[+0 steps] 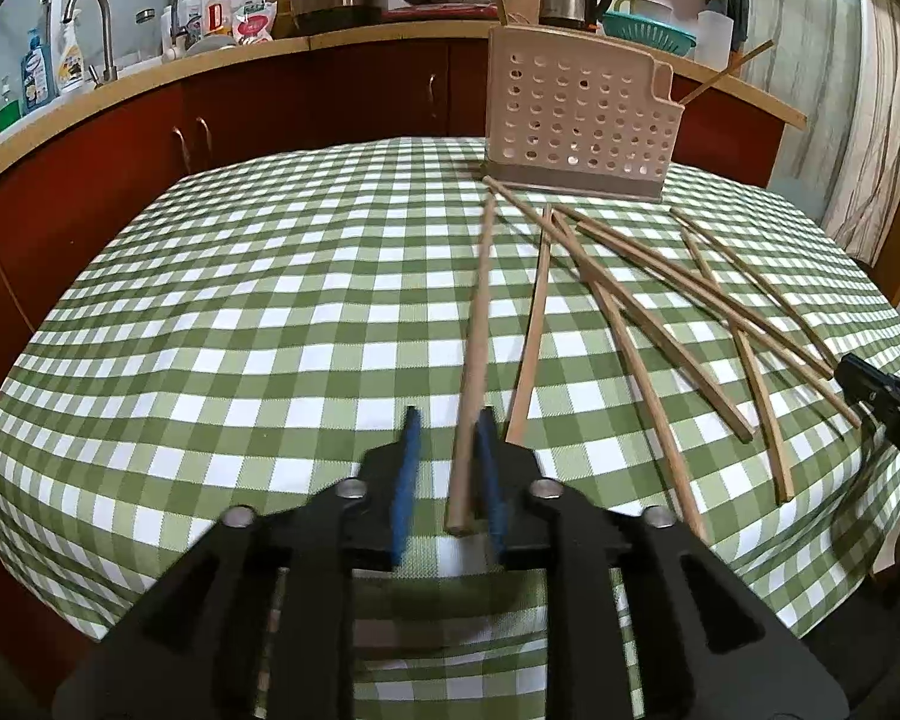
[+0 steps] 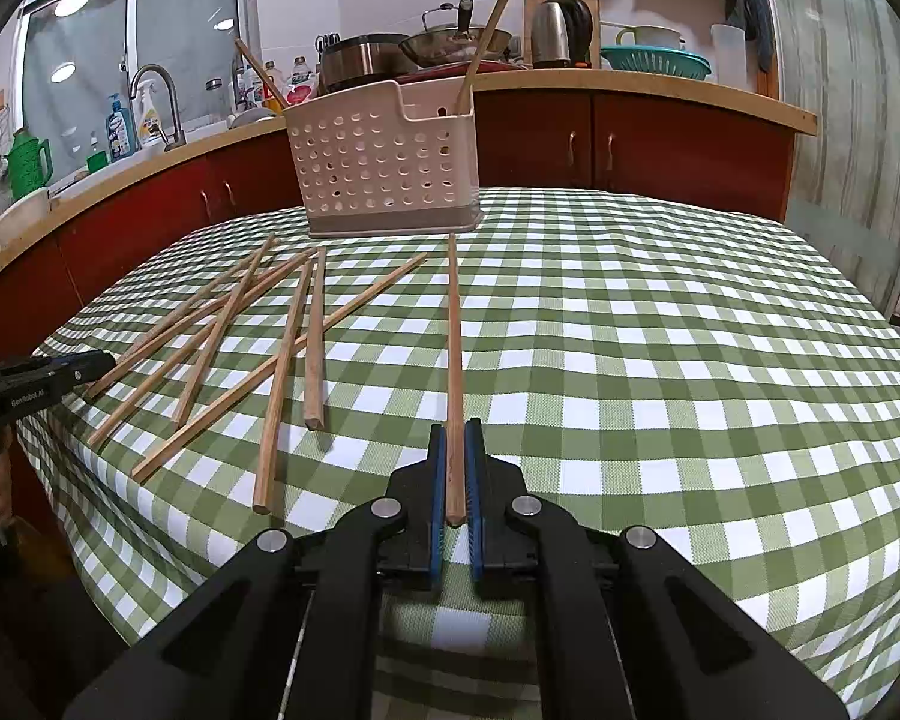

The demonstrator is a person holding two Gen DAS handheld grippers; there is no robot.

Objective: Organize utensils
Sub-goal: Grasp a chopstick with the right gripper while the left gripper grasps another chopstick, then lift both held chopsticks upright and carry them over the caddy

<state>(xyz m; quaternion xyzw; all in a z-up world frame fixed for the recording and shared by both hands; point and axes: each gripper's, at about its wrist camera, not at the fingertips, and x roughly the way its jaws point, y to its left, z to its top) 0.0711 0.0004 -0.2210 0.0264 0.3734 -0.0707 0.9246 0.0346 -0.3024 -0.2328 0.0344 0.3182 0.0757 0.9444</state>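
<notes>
Two chopsticks stand in the holder [image 2: 384,162]; my right gripper [image 2: 456,468] clamps a chopstick [image 2: 453,348], my left gripper [image 1: 447,462] sits half-open around another [image 1: 477,348]; six chopsticks [image 2: 282,360] lie left of my right fingers.

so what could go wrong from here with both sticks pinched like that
1. The left hand-held gripper has its chopstick lying against one pad only, with a gap on the other side, so it could slip or swing on lifting.
2. The right hand-held gripper pinches its chopstick near one end; the long free end could hit the holder wall rather than drop inside.
3. Loose chopsticks lie crossed nearby and could get knocked off the table edge.
</notes>
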